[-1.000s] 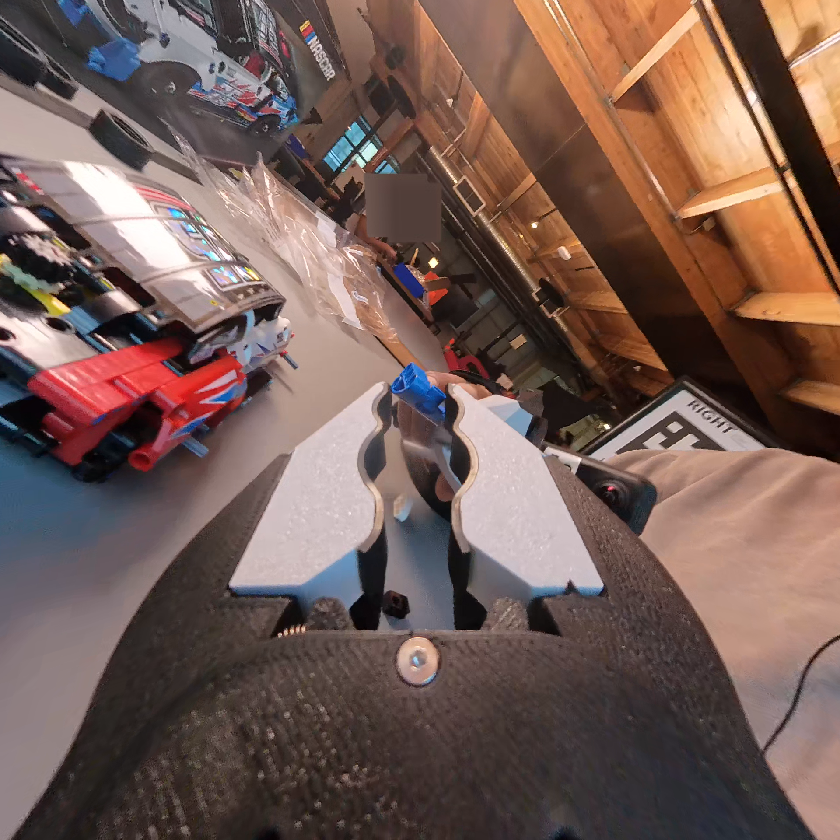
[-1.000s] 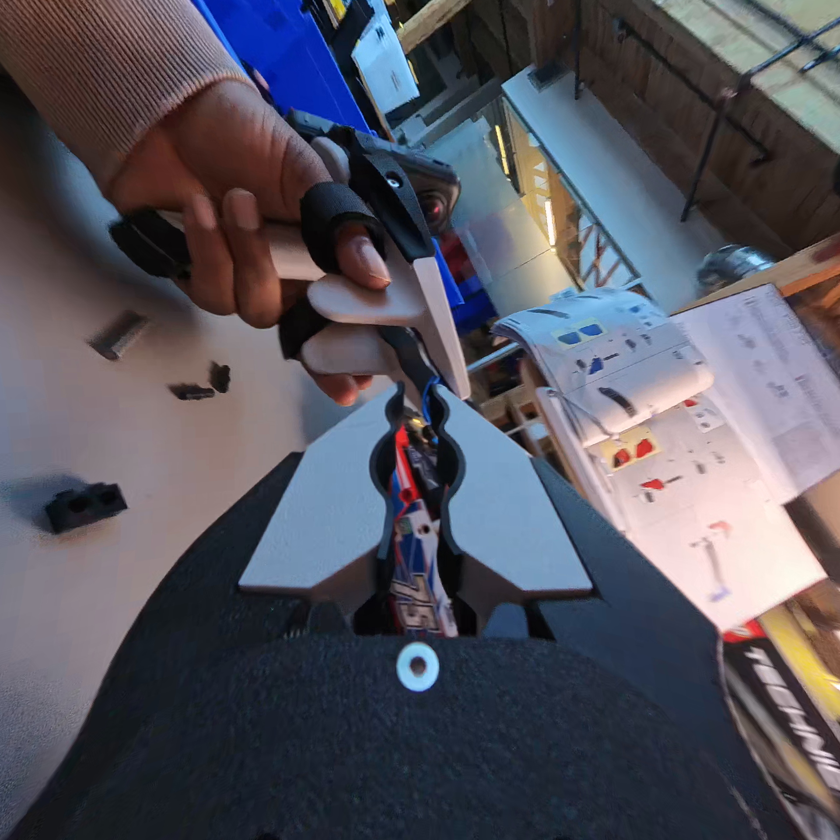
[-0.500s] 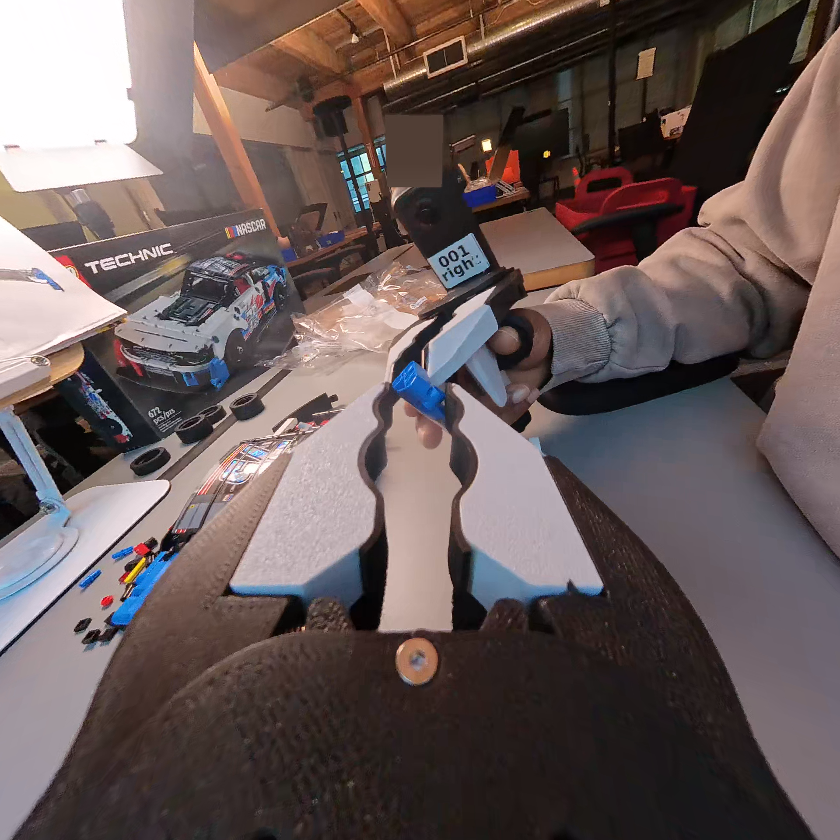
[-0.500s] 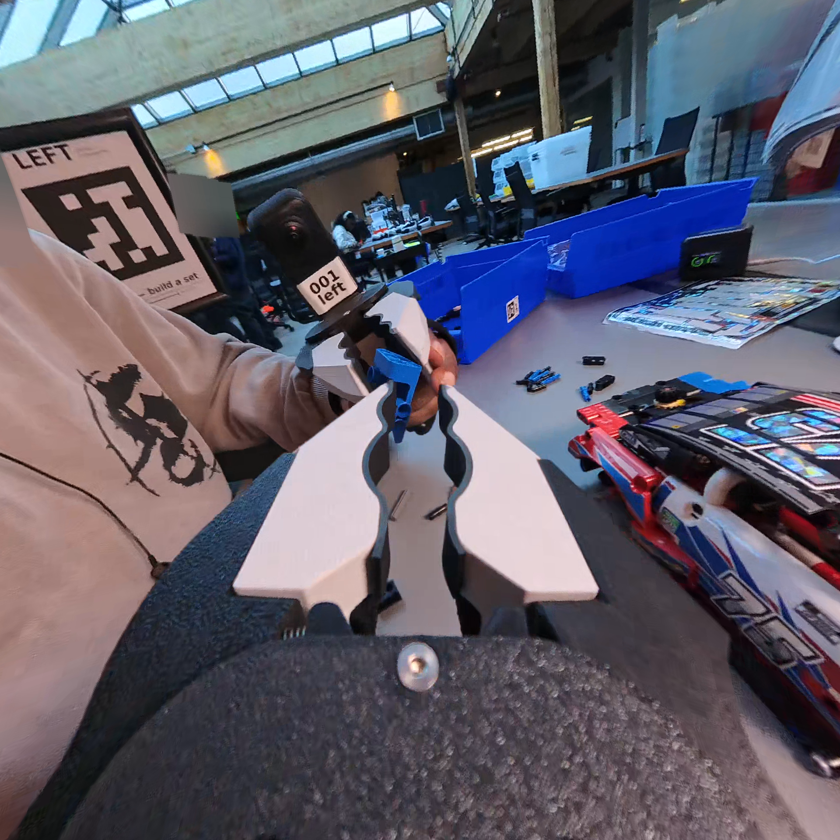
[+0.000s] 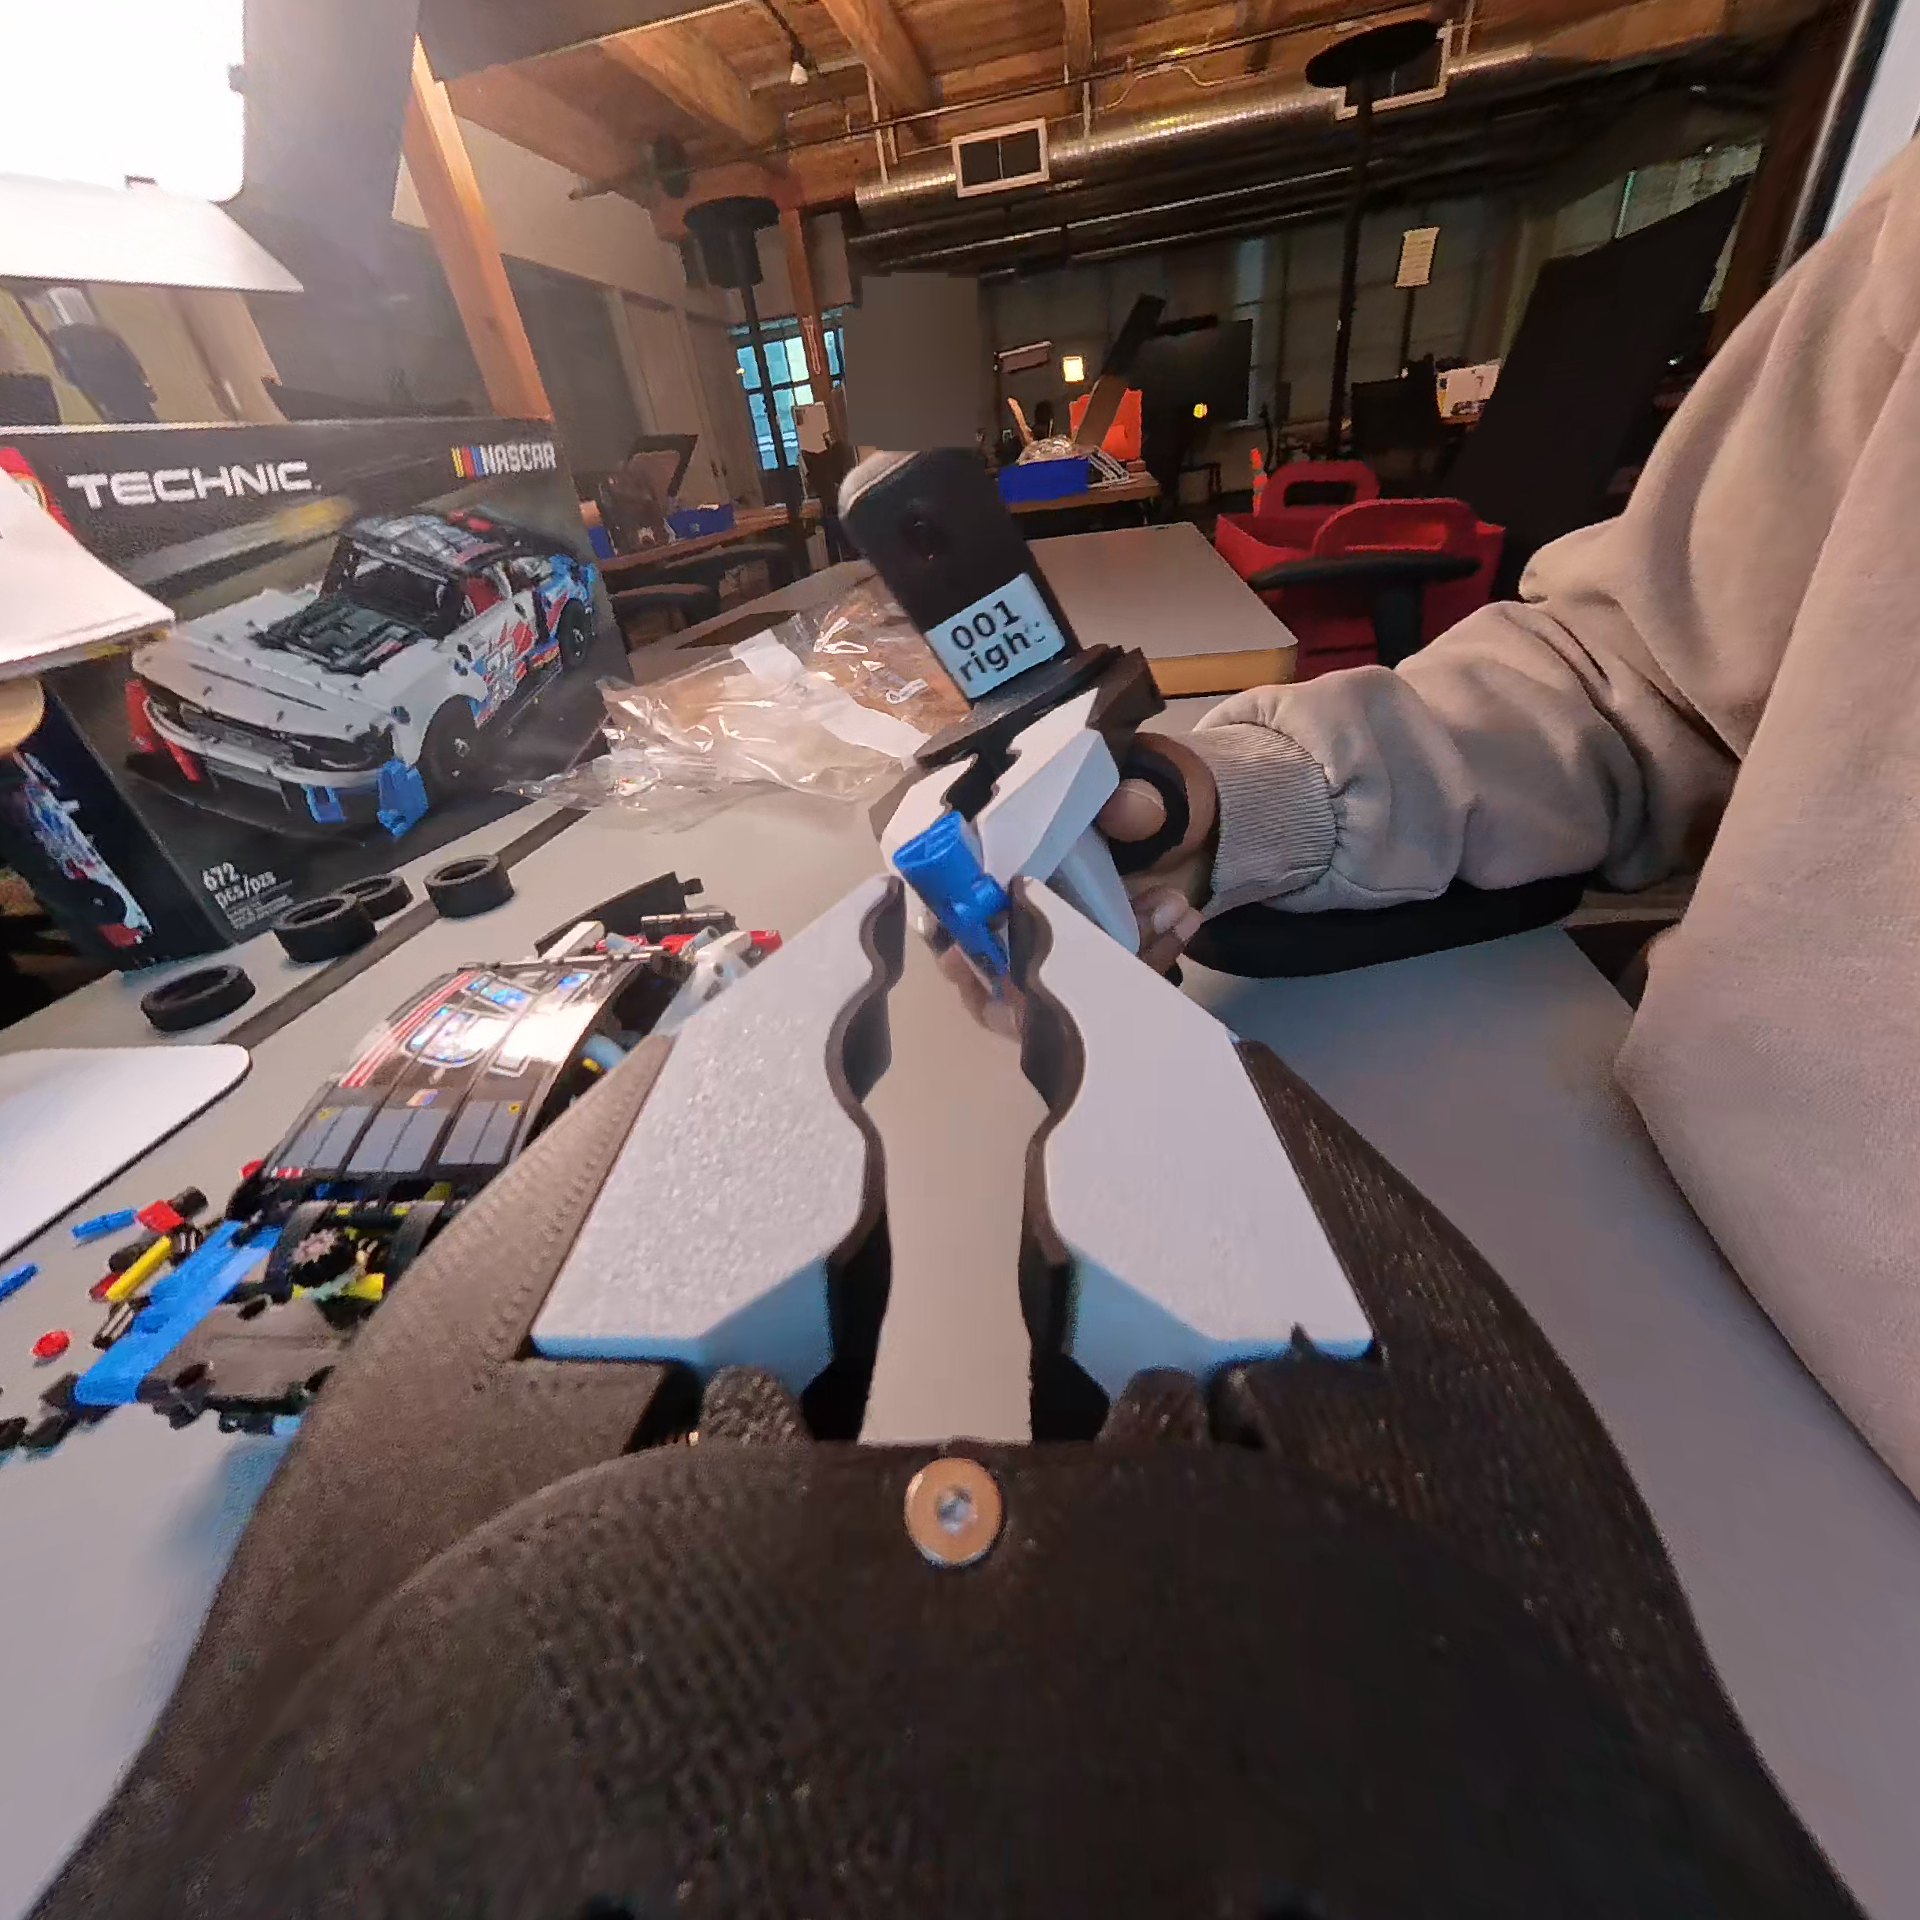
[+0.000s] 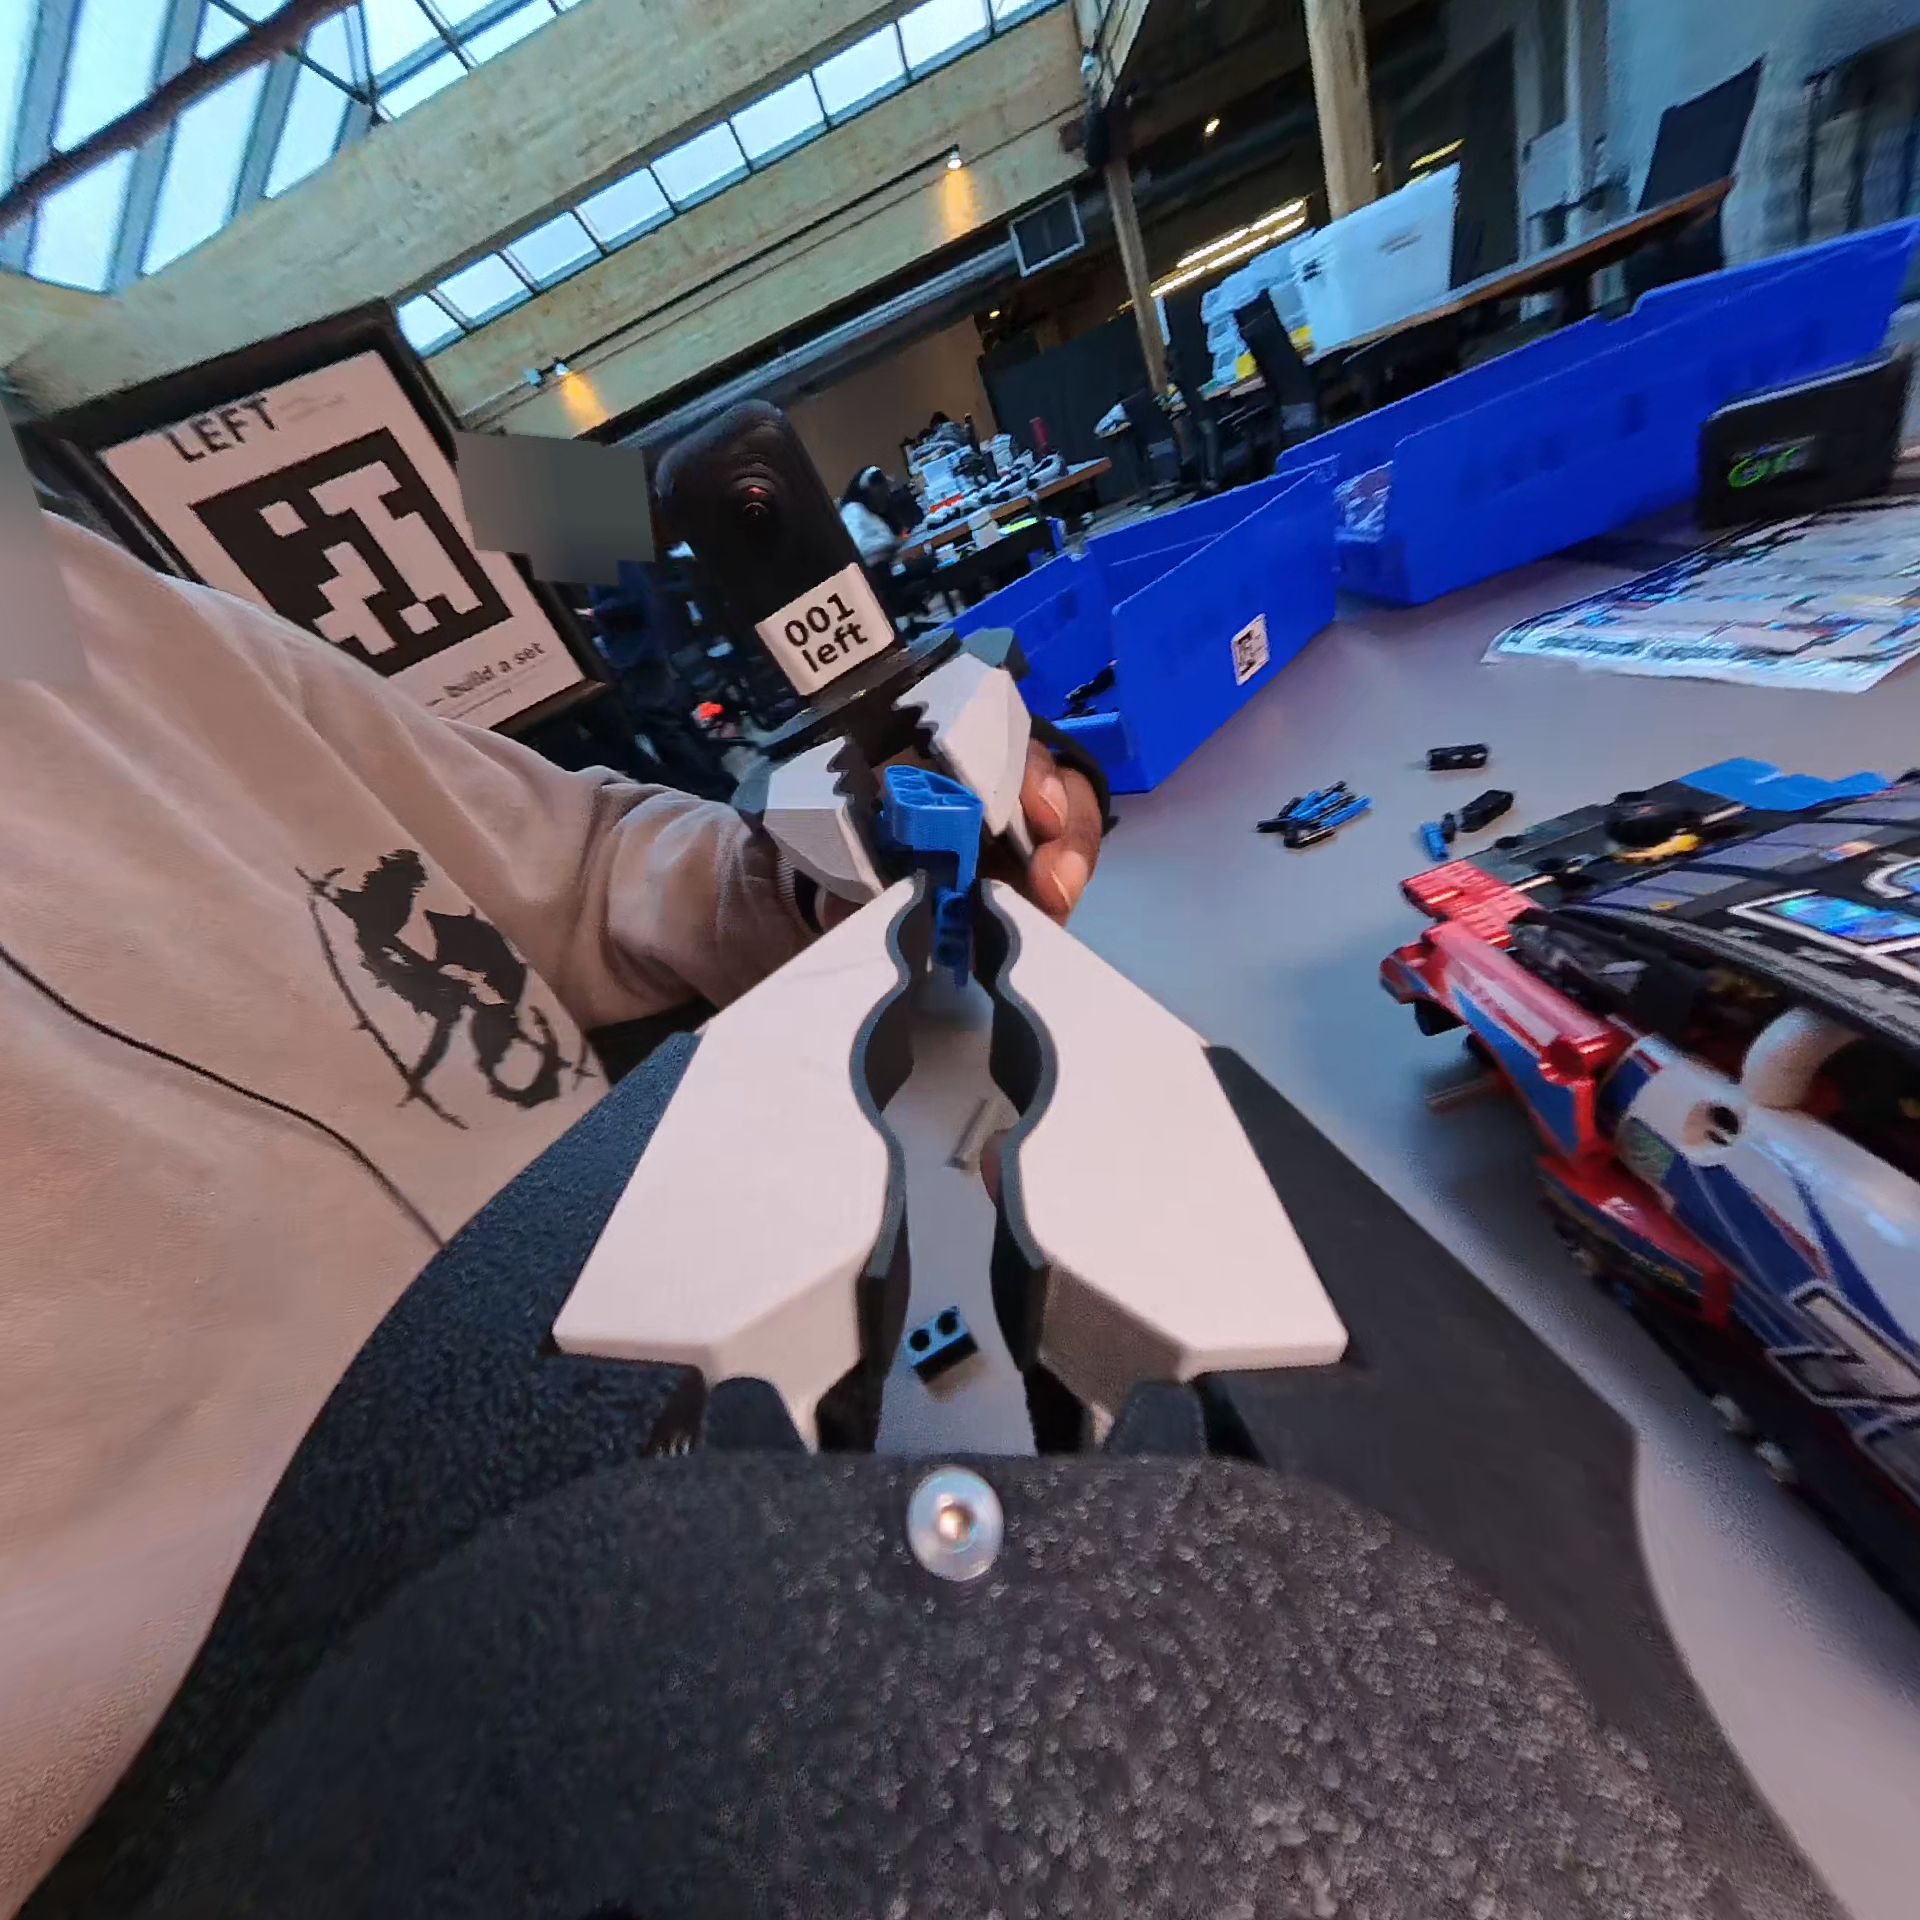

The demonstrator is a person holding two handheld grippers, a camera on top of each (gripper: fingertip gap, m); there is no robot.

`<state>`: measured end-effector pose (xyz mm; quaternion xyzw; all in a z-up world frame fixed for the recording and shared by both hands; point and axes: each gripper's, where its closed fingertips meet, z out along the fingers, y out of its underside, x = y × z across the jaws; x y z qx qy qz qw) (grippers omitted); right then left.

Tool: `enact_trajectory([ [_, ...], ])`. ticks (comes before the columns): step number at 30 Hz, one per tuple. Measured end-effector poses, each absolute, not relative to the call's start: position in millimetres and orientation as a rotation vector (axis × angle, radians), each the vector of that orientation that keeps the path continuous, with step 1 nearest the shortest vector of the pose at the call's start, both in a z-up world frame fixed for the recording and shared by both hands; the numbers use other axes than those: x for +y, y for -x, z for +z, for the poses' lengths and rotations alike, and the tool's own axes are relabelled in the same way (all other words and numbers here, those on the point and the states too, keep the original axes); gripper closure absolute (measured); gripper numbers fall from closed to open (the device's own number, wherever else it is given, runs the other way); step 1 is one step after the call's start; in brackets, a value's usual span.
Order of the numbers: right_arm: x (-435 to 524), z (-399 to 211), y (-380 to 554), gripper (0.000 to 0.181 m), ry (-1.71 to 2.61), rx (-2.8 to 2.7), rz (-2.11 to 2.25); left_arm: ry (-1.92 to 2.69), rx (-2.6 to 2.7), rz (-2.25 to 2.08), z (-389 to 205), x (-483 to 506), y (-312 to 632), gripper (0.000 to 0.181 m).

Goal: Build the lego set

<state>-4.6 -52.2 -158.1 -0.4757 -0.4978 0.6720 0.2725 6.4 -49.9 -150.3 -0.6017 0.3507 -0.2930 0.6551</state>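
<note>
A small blue lego piece (image 5: 940,868) is held in the air between the two grippers, which face each other tip to tip. My left gripper (image 5: 956,894) is shut on it. In the right wrist view the same piece (image 6: 925,816) sits in the left gripper (image 6: 920,831), and its thin lower end hangs between the tips of my right gripper (image 6: 951,894), which is shut on it. The right gripper (image 5: 971,831) also shows just behind the piece in the left wrist view. The partly built race car (image 5: 468,1049) lies on the grey table (image 5: 1403,1091); it also shows in the right wrist view (image 6: 1662,1039).
The set's box (image 5: 312,644), loose black tyres (image 5: 322,925), small loose pieces (image 5: 135,1268) and clear plastic bags (image 5: 758,717) lie around the car. Blue bins (image 6: 1226,623), a printed sheet (image 6: 1714,613), loose pins (image 6: 1309,810) and a small black brick (image 6: 940,1340) are on the table. Only a small space, under 4 cm, lies between the two pairs of fingers.
Both views swung from tilted to level. The right gripper came up to the blue piece held by the left gripper, and its jaws narrowed onto the piece's lower end.
</note>
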Motion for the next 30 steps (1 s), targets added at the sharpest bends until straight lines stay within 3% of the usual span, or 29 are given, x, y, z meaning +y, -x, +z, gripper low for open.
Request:
enact_trajectory([
  [12, -42.7, -167.1, 9.1, 0.176, 1.269, -1.367, 1.591, 1.503, 0.647, -0.965, -159.0, -41.5, -1.8, 0.170],
  [16, -48.1, -169.9, 6.5, 0.167, 1.275, -1.427, 1.598, 1.455, 0.744, -0.957, -160.6, -50.2, -6.3, 0.171],
  [19, -54.6, -170.5, 4.0, 0.176, 1.250, -1.469, 1.603, 1.459, 0.766, -0.960, -162.6, -52.5, -8.3, 0.171],
  [30, -52.3, -166.0, 7.3, 0.176, 1.085, -1.443, 1.395, 1.464, 0.688, -1.053, -158.0, -51.9, -5.6, 0.169],
])
